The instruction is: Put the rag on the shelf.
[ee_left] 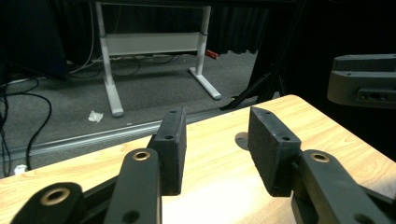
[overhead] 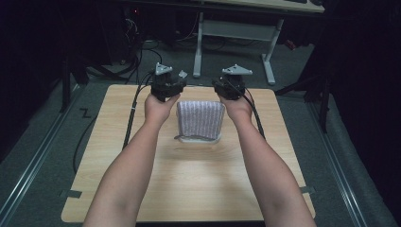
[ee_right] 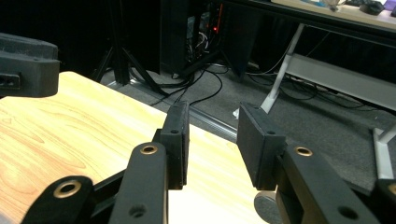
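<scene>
High view: both claws, left (overhead: 166,83) and right (overhead: 230,85), spread and empty beyond a folded cloth (overhead: 200,119)

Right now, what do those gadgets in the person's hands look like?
Each hand-held gripper, left and right, is a chunky black body with a grey three-cornered plate on top and a black cable trailing back over the table. Two flat black jaws, fixed with brass-ringed pivots and screws, stick out ahead. The forearms are bare, without sleeves.

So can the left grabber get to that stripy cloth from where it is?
Probably yes. The left gripper is held open just beyond the striped cloth, off its far left corner, and only bare table lies between them. It would have to pull back and turn toward it.
</scene>
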### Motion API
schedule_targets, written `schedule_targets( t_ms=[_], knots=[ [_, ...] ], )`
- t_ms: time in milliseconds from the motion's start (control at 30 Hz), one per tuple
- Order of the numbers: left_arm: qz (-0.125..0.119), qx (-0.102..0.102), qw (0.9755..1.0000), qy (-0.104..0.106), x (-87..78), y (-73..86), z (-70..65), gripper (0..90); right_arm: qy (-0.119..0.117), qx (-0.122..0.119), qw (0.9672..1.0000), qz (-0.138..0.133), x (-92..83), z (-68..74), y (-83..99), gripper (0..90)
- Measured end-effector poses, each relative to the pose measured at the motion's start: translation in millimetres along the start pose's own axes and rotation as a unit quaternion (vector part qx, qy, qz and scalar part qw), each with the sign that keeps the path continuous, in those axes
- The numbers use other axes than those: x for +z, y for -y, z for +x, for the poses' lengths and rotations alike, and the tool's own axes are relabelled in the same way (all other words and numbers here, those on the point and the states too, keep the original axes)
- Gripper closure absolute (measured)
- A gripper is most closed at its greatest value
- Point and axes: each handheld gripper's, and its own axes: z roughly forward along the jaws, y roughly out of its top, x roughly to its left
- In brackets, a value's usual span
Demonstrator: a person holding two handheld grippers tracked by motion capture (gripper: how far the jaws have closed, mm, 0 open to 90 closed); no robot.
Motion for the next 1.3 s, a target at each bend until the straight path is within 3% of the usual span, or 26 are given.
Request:
schedule_targets(
  t_ms=[267, 467, 700, 933, 1200, 1300],
  knots=[
    [0.0, 0.002, 1.0, -0.003, -4.0, -2.0, -1.9, 54.0, -0.002, -0.005, 0.9999, -0.01, -7.1, 3.5, -4.1, 64.1],
    [-0.016, 0.017, 0.9996, -0.016, -24.7, -3.9, -8.6, 52.9, 0.0, -0.007, 0.9998, -0.016, -23.3, 8.0, -5.2, 62.7],
    [-0.027, 0.022, 0.9993, -0.013, -50.9, -1.6, -17.0, 51.9, -0.004, -0.012, 0.9994, -0.032, -49.2, 13.3, 3.1, 64.5],
    [-0.029, 0.032, 0.9991, -0.004, -77.3, 10.3, -25.8, 53.7, 0.009, -0.008, 0.9992, -0.038, -79.0, 19.2, 13.9, 66.8],
    [-0.03, 0.026, 0.9992, 0.001, -100.7, 24.2, -25.8, 52.8, 0.021, -0.027, 0.9985, -0.043, -101.2, 16.5, 24.4, 58.0],
    [-0.024, 0.038, 0.999, -0.001, -107.3, 30.5, -24.6, 52.4, 0.019, -0.034, 0.9985, -0.038, -104.1, 14.2, 27.7, 55.3]
  ],
)
